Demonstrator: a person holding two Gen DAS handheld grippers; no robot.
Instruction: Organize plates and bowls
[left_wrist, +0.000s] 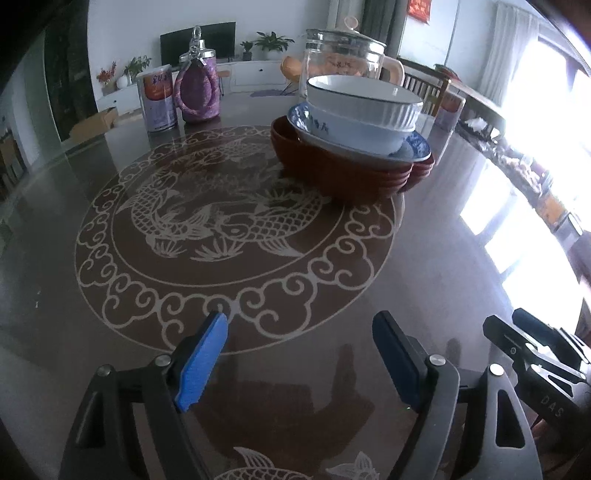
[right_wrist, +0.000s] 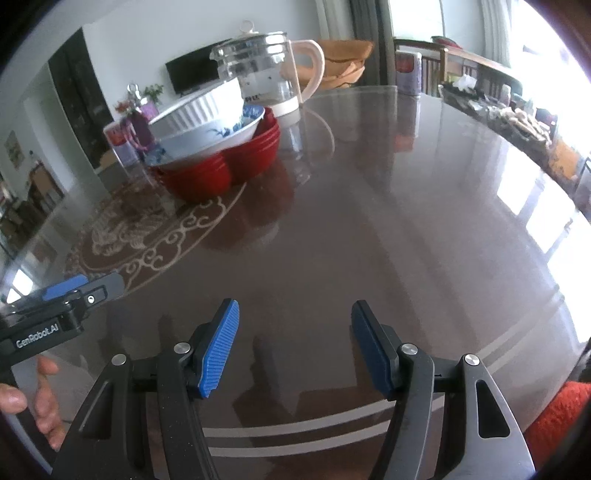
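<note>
Going left to right across the table (left_wrist: 92, 221): there's a printed can (left_wrist: 157, 99) and a purple wrapped jar (left_wrist: 198, 88) at the far left, then the fish medallion (left_wrist: 229, 236) in the middle, and right of that the dish stack, with a glass kettle (left_wrist: 343, 48) behind it. The stack looks basically sorted already: red bowls (left_wrist: 332, 173) nested at the bottom, a blue-patterned plate (left_wrist: 413, 147) on those, a blue-and-white bowl (left_wrist: 351, 129) on the plate, and a ribbed white bowl (left_wrist: 364, 101) on top. I don't see any loose dishes, so I'd guess it's near done. The left gripper (left_wrist: 299, 358) has its fingers spread wide with nothing between them, and so does the right gripper (right_wrist: 293, 343); both hang over bare tabletop, well short of the stack. Can't count the red bowls exactly, and the bright windows wash out the right side.
</note>
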